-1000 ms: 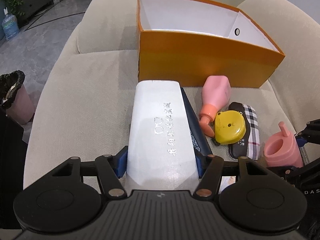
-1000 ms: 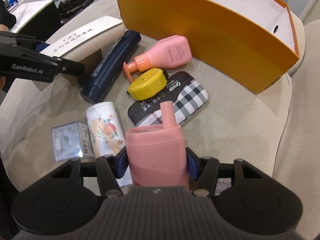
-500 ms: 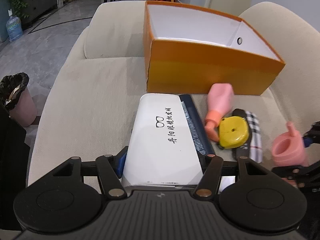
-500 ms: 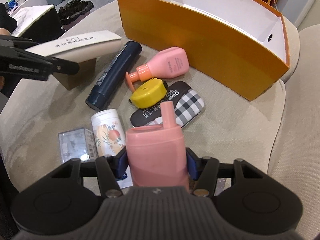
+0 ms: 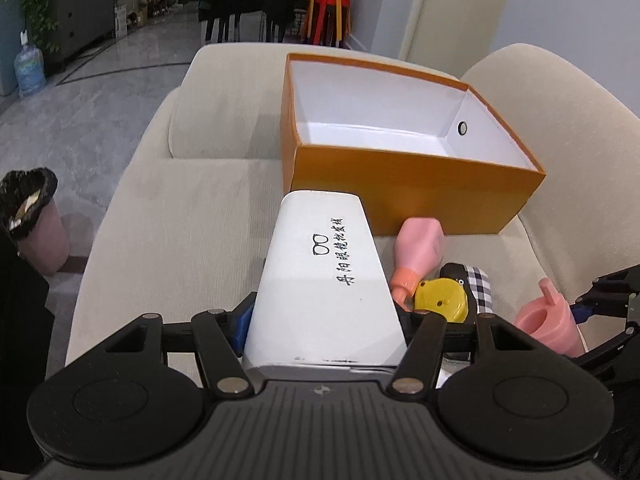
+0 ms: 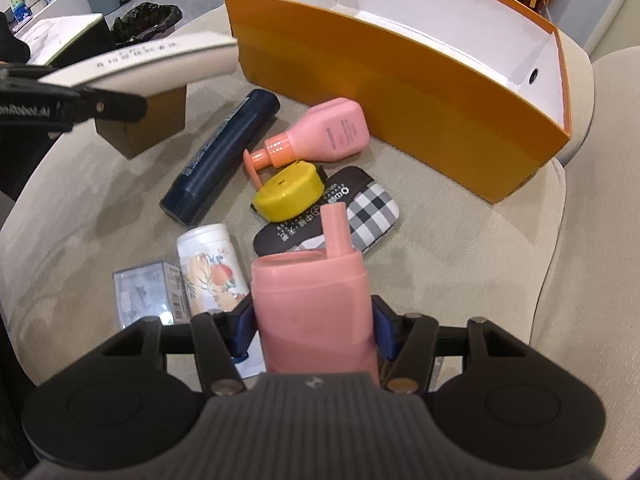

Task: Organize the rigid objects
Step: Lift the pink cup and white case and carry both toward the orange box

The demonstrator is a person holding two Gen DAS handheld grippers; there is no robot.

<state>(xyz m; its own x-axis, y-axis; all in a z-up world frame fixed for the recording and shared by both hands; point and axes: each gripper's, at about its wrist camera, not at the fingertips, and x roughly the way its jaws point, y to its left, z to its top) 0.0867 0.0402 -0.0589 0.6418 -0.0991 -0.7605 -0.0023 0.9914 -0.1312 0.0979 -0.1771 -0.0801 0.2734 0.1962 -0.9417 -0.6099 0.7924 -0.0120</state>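
In the left wrist view, our left gripper (image 5: 324,316) is clamped on a smooth white glasses case (image 5: 324,280), a long rounded slab with black printed characters and a spectacles mark on its lid. It is lifted off the beige sofa (image 5: 180,240), whose fabric looks short-piled and soft. At twelve to one o'clock sits the orange box (image 5: 400,184), stiff card with a matte white inside and a round hole in its far end wall. At three o'clock the case hides most of a pink pump bottle (image 5: 420,248), a yellow tape measure (image 5: 440,300) and a checked black-and-white case (image 5: 478,286). Our right gripper (image 5: 600,300) enters at the right edge, cut off by the frame.

In the right wrist view, our right gripper (image 6: 314,320) grips a matte pink container (image 6: 312,312), oval with a straight spout; its base is hidden behind the gripper body. At ten o'clock the white case appears blurred, held above a brown box (image 6: 148,128) that it partly covers. Lying loose on the cushion near centre are a dark blue cylinder (image 6: 220,152), the glossy pump bottle, the tape measure resting on the checked case, a white bottle with a fruit print (image 6: 210,268) and a clear plastic packet (image 6: 144,296), partly cut off by the gripper.
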